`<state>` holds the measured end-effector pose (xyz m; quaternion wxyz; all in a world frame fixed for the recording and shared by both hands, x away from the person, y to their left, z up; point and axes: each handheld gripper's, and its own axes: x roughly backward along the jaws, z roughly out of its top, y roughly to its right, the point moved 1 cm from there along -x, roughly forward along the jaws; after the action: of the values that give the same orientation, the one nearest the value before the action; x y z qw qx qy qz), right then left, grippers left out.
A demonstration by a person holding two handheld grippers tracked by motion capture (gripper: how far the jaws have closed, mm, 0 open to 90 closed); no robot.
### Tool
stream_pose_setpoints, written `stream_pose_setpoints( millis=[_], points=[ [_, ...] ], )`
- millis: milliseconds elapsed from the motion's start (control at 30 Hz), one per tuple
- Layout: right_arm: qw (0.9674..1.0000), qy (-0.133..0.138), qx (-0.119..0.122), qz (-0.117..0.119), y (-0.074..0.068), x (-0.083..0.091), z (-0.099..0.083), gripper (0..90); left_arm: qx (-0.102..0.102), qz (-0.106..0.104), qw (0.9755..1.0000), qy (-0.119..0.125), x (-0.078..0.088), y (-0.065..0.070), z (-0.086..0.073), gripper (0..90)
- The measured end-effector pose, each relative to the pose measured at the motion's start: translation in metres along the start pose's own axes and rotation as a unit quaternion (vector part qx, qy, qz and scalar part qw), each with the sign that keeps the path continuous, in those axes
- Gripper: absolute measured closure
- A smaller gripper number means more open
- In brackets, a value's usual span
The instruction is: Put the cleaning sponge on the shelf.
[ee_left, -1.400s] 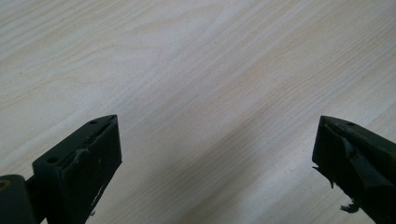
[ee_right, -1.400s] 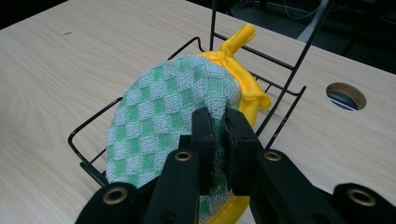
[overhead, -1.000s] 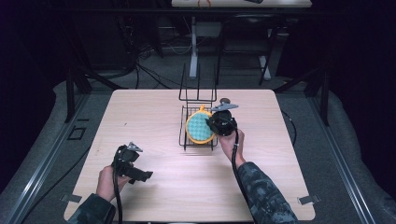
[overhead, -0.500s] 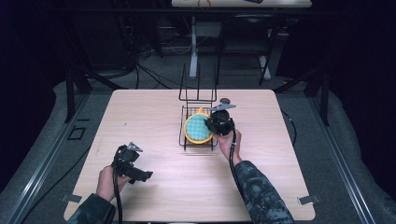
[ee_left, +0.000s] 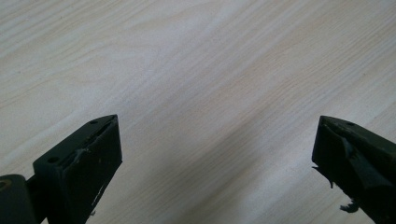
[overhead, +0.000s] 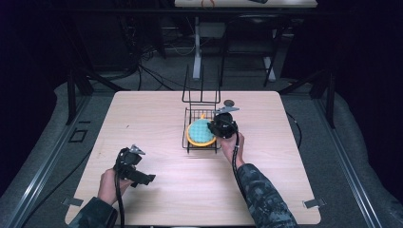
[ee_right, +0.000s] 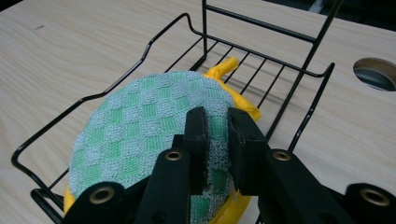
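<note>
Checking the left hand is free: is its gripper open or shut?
Open. The left gripper has its jaws spread wide apart, with only bare table between them.

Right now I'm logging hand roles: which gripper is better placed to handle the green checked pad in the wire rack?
The right gripper: its jaws are shut on the green checked pad in the wire rack. The left gripper is open over bare table, away from the rack.

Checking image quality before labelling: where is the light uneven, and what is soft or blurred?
High view: table brightly lit, surroundings nearly black. Left gripper view: a soft shadow band crosses the wood grain between the jaws. Right gripper view: green checked pad sharp, the close jaws slightly soft.
</note>
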<state>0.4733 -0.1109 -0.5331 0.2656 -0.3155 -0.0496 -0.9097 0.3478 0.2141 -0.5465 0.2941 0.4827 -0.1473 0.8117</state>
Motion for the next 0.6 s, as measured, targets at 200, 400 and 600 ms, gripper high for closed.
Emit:
stream_pose_setpoints(
  millis=[200,400,600],
  points=[
    [1.0000,0.004,-0.009,0.003,0.002,-0.001,0.000,70.8,0.000,0.000,1.0000,0.000,0.000,0.000,0.000,1.5],
    [0.9998,0.008,-0.012,0.016,0.003,0.005,0.001,59.2,-0.002,0.002,1.0000,0.000,0.000,0.000,0.000,1.5],
    [0.9992,0.005,-0.007,0.040,-0.001,0.024,0.002,41.7,-0.004,0.003,1.0000,-0.003,-0.002,0.000,0.001,1.8]
  ],
)
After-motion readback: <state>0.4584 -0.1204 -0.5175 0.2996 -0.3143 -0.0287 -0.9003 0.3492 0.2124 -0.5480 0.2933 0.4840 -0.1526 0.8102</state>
